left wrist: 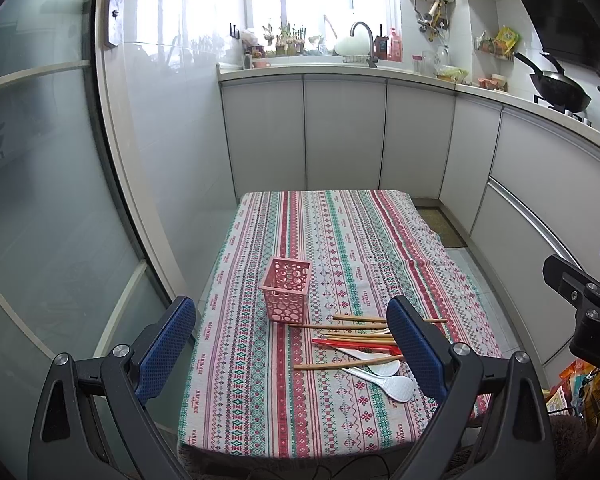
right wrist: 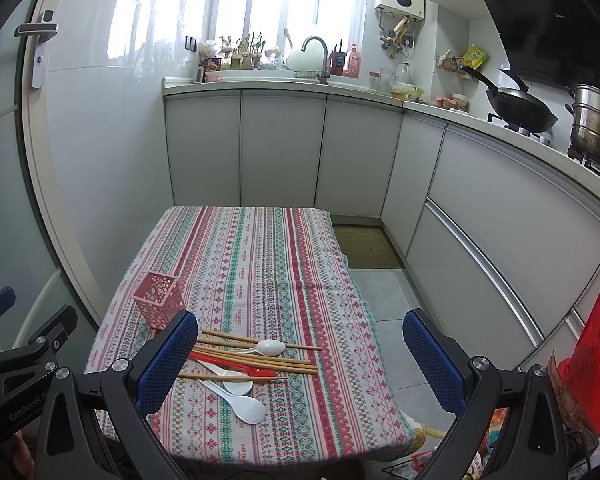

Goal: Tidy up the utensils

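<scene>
A pink perforated holder [left wrist: 287,290] stands empty and upright on the patterned tablecloth [left wrist: 260,400]; it also shows in the right wrist view [right wrist: 159,298]. Beside it lies a pile of wooden chopsticks [left wrist: 356,338], a red spoon [left wrist: 354,347] and white spoons [left wrist: 392,384]. The same pile shows in the right view: chopsticks [right wrist: 260,358], red spoon [right wrist: 236,365], white spoons [right wrist: 242,402]. My left gripper [left wrist: 292,344] is open and empty, above the table's near edge. My right gripper [right wrist: 300,356] is open and empty, right of the pile.
White kitchen cabinets [left wrist: 340,132] run along the back and right. A wok [right wrist: 520,110] and steel pot [right wrist: 594,128] sit on the stove. A glass door [left wrist: 40,200] stands at left. A floor mat [right wrist: 364,246] lies beyond the table. Bags [right wrist: 596,360] sit at right.
</scene>
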The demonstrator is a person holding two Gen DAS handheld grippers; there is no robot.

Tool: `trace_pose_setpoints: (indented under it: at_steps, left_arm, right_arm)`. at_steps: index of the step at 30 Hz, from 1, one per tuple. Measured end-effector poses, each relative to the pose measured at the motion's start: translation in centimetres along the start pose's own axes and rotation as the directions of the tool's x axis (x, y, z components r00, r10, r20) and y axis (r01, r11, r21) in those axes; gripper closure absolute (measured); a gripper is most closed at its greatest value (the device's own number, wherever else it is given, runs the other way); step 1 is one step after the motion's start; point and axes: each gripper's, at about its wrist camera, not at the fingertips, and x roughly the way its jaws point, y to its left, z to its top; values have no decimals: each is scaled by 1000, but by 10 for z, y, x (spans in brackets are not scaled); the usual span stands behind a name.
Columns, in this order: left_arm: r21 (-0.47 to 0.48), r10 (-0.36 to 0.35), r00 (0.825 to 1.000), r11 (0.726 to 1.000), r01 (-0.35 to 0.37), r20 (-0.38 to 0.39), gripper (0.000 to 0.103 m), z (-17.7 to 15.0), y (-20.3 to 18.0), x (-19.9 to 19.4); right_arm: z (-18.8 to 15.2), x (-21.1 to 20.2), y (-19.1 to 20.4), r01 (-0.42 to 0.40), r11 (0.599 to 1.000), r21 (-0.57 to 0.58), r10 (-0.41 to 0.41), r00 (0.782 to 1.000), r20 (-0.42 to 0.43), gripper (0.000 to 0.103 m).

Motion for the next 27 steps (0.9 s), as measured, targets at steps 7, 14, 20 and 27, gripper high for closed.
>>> trace_pose_setpoints:
  at_steps: [7,14,20,27]
  left_arm:
    - [-3,-7,999,1000,7,-41,5,0,0,12]
    - [21,-30,998,999,31,-64,5,6,-2,46]
    - [64,-136,979,987,147,-150,5,7,-16,83]
    - [130,-223,928,954,272,-299,5,-2,-39,126]
  right_arm:
    - [2,5,-3,-11,1000,7,11,1000,-19,0]
    - [8,26,-16,-14,1000,17,15,997,-79,0]
    - [13,52,-27,-52,998,27,55,988,-142,0]
    - [21,106,-41,-31,999,35,38,968,-246,0]
